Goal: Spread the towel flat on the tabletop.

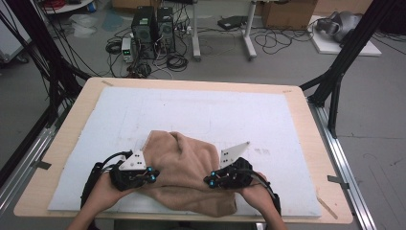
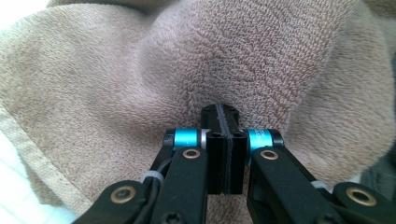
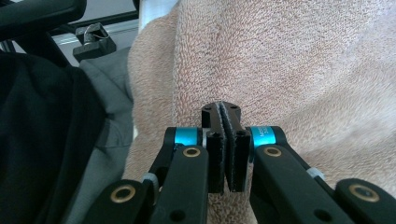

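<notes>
Left hand (image 1: pixel 103 191): 1 is seen entering from 7 o'clock of the high view, wrapped around the left gripper.
Left gripper (image 1: pixel 152 173): 1, laid at the towel's 9 o'clock side; in the left gripper view (image 2: pixel 224 116) its 2 jaws are pressed flat together with towel pile against the tips; whether cloth is pinched between them cannot be told.
Towel (image 1: pixel 184 167): 1, tan terry cloth, crumpled in a heap on the near half of the mat, between the 2 grippers; a hemmed edge is seen at 8 o'clock of the left gripper view (image 2: pixel 140 84), and the towel's near edge reaches almost to the mat's near edge.
Right gripper (image 1: pixel 209 180): 1, set at the towel's 3 o'clock side; in the right gripper view (image 3: pixel 224 114) the 2 jaws are drawn together with a thin slit left between the pads, tips against the cloth; a grip on the towel cannot be confirmed.
Right hand (image 1: pixel 256 191): 1, entering from 5 o'clock.
Mat (image 1: pixel 201 108): 1, white, spread over the table.
Table (image 1: pixel 311 143): 1, pale wood, with its border seen around the mat.
Computer towers (image 1: pixel 153 28): 2, black, standing on the floor at 11 o'clock beyond the table.
</notes>
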